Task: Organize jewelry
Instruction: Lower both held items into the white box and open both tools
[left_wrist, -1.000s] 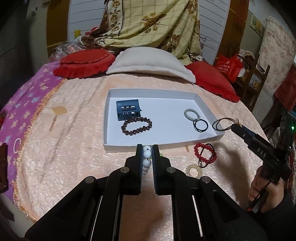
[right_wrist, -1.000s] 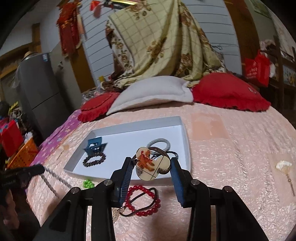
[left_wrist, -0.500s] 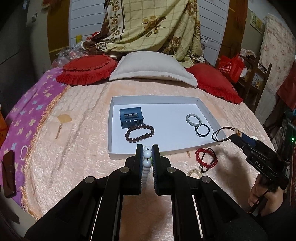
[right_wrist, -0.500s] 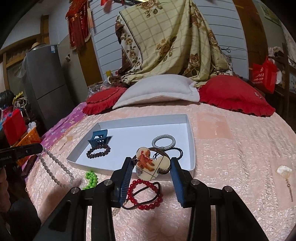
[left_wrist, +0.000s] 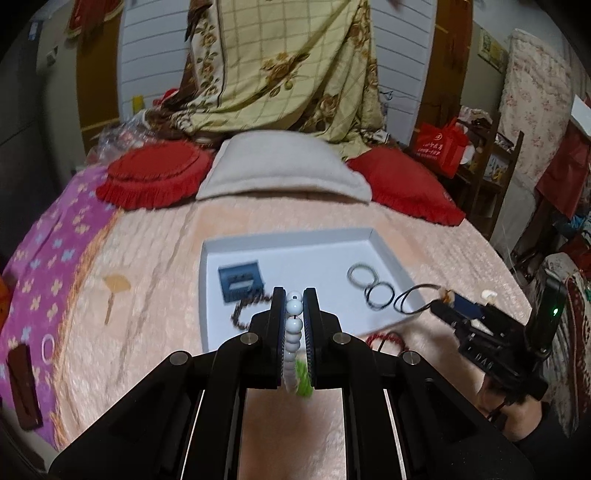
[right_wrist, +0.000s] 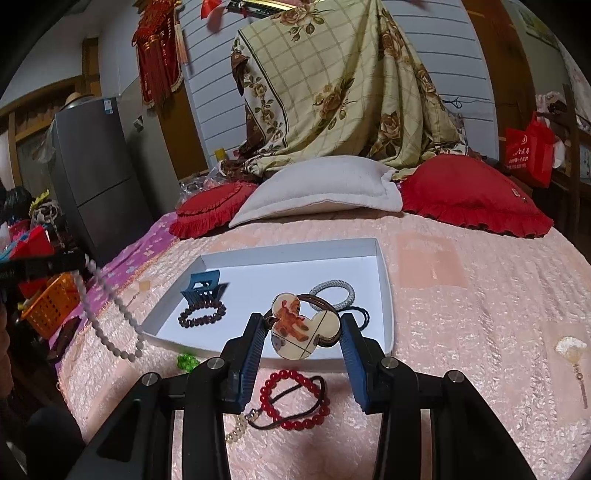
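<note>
My left gripper (left_wrist: 294, 295) is shut on a white bead necklace (left_wrist: 293, 325), which hangs from it in the right wrist view (right_wrist: 110, 306) above the bed, left of the white tray (right_wrist: 384, 295). My right gripper (right_wrist: 303, 328) is shut on a mouse-head hair tie with a cartoon charm (right_wrist: 303, 326), held over the tray's near edge; it also shows in the left wrist view (left_wrist: 448, 301). In the tray lie a blue hair claw (right_wrist: 201, 290), a brown bead bracelet (right_wrist: 201, 314), a grey ring tie (right_wrist: 332, 293) and a black tie (left_wrist: 378, 293).
On the peach bedspread before the tray lie a red bead bracelet with a dark cord (right_wrist: 293, 400), green beads (right_wrist: 186, 361) and a small pearl piece (right_wrist: 236, 430). A white shell ornament (right_wrist: 570, 349) lies right. Pillows (right_wrist: 321, 192) lie behind the tray. A brown wallet (left_wrist: 24, 380) lies left.
My left gripper has risen and tilted up, lifting the white necklace off the bed so it hangs free. My right gripper has lifted a little with the hair tie.
</note>
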